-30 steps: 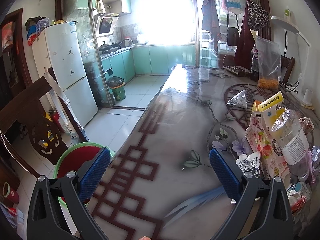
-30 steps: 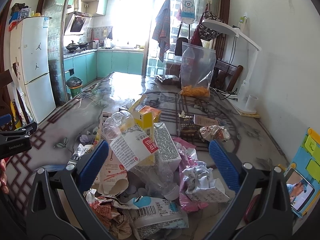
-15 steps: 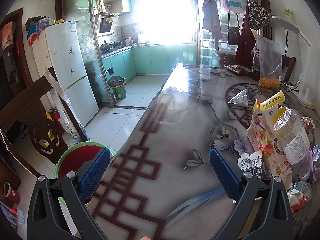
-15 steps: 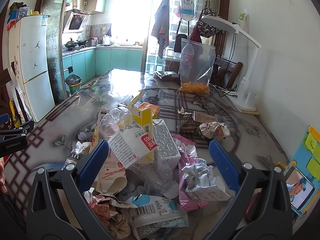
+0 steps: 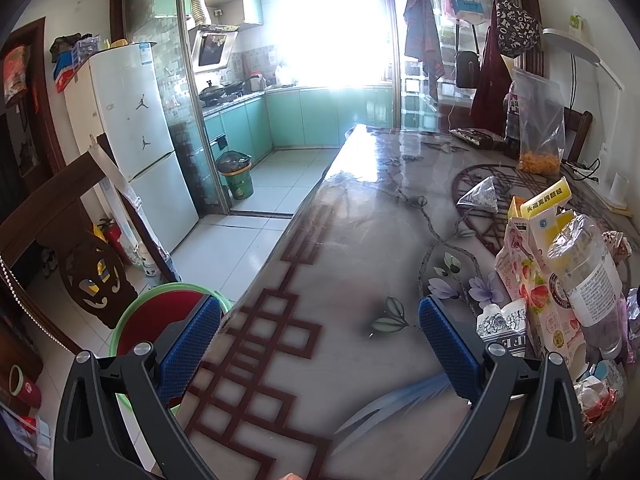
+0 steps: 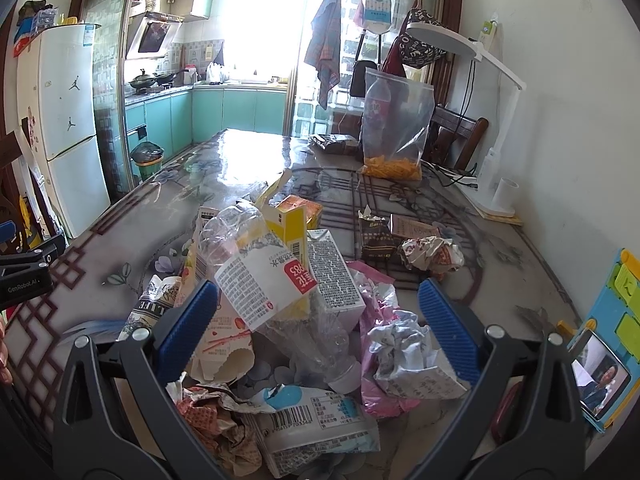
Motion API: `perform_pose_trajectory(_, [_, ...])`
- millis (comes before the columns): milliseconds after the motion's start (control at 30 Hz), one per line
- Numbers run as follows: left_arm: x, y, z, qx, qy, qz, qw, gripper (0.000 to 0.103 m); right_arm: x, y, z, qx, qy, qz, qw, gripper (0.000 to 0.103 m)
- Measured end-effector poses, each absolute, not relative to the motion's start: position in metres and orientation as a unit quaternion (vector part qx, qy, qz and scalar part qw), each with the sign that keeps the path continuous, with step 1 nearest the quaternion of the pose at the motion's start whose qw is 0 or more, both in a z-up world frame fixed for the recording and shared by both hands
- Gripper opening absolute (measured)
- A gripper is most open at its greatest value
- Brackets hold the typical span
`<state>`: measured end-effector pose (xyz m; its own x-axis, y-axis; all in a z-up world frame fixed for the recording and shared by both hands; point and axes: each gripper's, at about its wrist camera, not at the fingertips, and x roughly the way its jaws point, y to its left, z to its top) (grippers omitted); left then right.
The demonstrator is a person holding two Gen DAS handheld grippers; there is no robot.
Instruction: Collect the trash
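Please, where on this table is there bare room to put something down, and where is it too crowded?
Free: the table from its floor-side edge across to the trash pile, under the open left tongs, and the shiny far end toward the kitchen. Crowded: the pile under the open right tongs, and the lamp corner.

left gripper [image 5: 320,332] agape over table [image 5: 360,240]

Each claw [image 5: 320,320] [image 6: 318,318]: black frame, silver screws, ridged blue pads [image 5: 444,344]
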<state>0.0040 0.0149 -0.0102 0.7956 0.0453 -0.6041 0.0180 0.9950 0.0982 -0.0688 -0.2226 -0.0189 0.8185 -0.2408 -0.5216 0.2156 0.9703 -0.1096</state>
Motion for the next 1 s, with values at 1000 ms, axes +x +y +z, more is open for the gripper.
perform_pose_trajectory(1000, [-0.003, -0.009, -0.013, 0.053, 0.301, -0.114, 0.945, 0.095, -0.077, -0.237, -0.005, -0.018, 0.256, -0.146, 0.956, 0.099])
